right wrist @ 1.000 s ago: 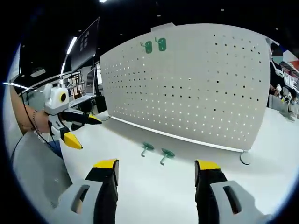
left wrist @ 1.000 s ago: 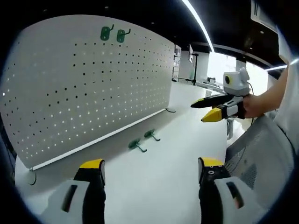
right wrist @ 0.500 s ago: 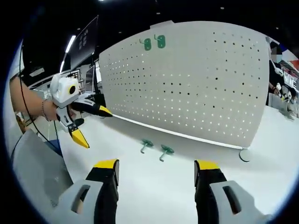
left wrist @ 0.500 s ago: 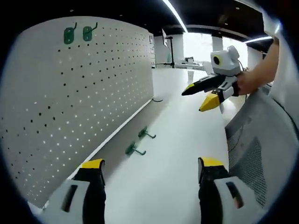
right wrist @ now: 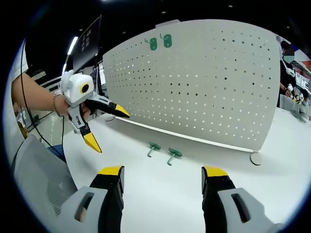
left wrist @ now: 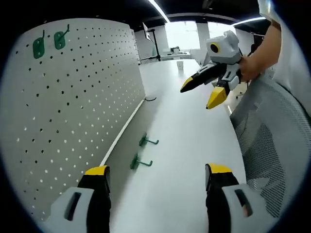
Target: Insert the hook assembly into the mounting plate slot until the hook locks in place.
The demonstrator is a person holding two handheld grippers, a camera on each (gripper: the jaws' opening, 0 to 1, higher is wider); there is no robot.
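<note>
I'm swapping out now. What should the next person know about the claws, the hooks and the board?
Left claw and right claw: both open, empty, above the table.
Two green hooks lie on the table by the foot of the pegboard: one, another.
Two more hooks already hang at the board's top.
Left: pick up a loose hook and lock it into the board.

Four green hooks (right wrist: pixel 154 148); one pegboard (right wrist: pixel 218 82); two grippers (right wrist: pixel 106 127).
</note>
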